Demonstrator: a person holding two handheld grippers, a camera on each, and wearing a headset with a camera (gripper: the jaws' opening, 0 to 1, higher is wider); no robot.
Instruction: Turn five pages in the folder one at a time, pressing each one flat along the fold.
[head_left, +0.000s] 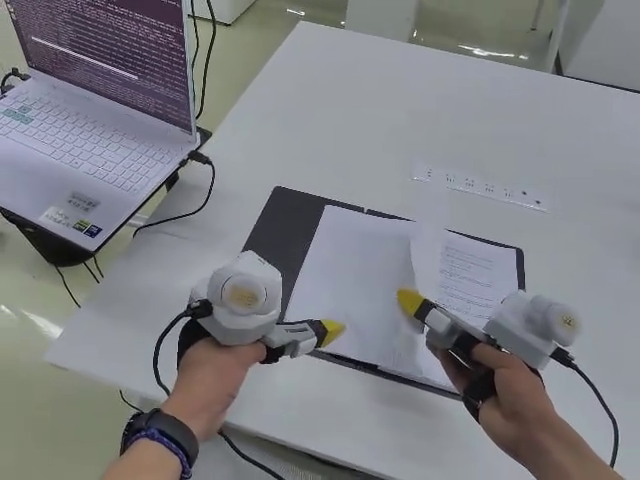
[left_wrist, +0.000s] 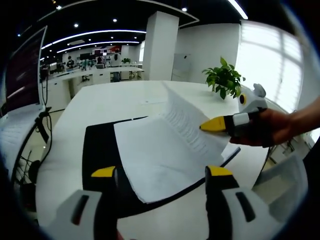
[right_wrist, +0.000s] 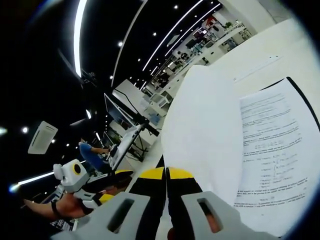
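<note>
left gripper (left_wrist: 161, 172), jaws spread wide and empty, hovers at the near edge of a black folder (head_left: 275, 225) lying open on a white table (head_left: 400, 110). right gripper (right_wrist: 166, 174), jaws pressed together with nothing seen between them, rests its yellow tip against a blank page (head_left: 360, 270) lifted and curling above the fold. a printed sheet (head_left: 475, 275) lies flat beneath. a laptop (head_left: 90, 120) sits well to the left.

The white table (head_left: 400, 110) bears an open black folder (head_left: 285, 225) (pages white) and a power strip (head_left: 480, 186).
</note>
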